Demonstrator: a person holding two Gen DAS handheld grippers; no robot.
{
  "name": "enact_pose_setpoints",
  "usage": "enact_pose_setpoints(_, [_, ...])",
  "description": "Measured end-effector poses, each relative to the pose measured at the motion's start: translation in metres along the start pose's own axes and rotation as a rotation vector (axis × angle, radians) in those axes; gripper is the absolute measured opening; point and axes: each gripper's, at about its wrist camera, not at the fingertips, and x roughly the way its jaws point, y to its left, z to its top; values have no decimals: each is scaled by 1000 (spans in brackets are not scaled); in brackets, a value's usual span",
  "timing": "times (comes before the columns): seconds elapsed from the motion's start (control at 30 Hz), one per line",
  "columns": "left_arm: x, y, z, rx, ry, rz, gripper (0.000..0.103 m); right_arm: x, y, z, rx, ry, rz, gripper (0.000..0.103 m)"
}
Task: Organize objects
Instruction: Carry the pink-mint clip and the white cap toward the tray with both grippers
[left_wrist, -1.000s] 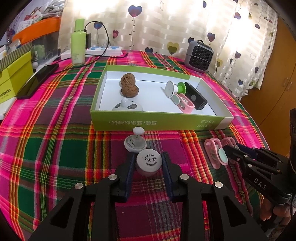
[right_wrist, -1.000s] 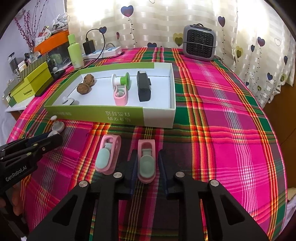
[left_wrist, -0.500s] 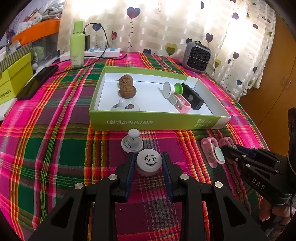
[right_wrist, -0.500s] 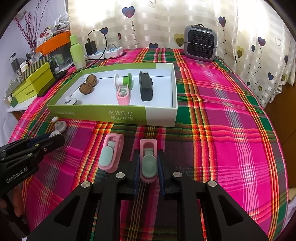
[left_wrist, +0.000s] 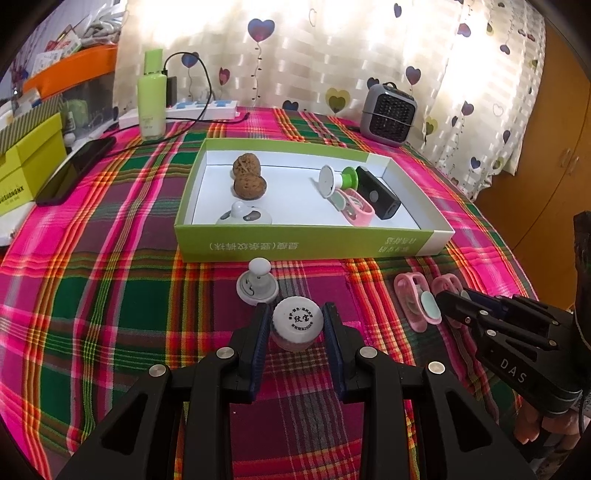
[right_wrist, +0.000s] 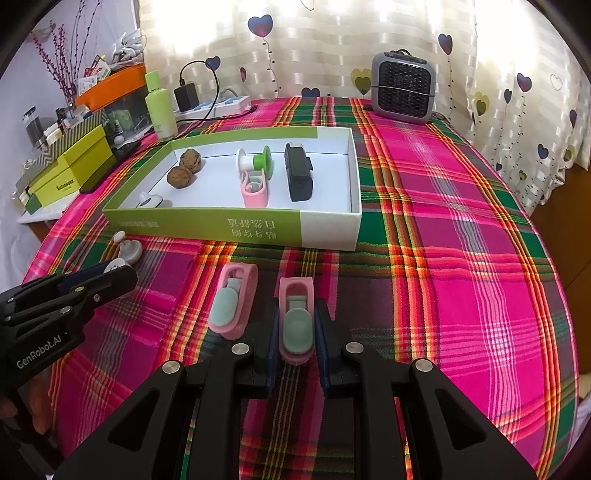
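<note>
The left gripper (left_wrist: 297, 328) is clamped on a small white-capped jar (left_wrist: 296, 326), with the pads on both sides of its cap. The jar looks light, stiff and smooth, so a hold lower on its body may slip less. The right gripper (right_wrist: 297, 330) is clamped on a pink clip with a mint pad (right_wrist: 296, 319), held by its long side walls. A second pink clip (right_wrist: 232, 304) lies just left of these fingers. The green box (right_wrist: 325, 230) is ahead of both.
</note>
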Motion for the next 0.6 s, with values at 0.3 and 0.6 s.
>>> enact_pose_setpoints(0.3, [-4,-8,-1,21,-8,-5,27,-4,-1,-1,8,-10,5,18])
enact_pose_setpoints(0.6, [-9,-13,3,32,-21,-7,27,-11,-1,2,5,-29,15,18])
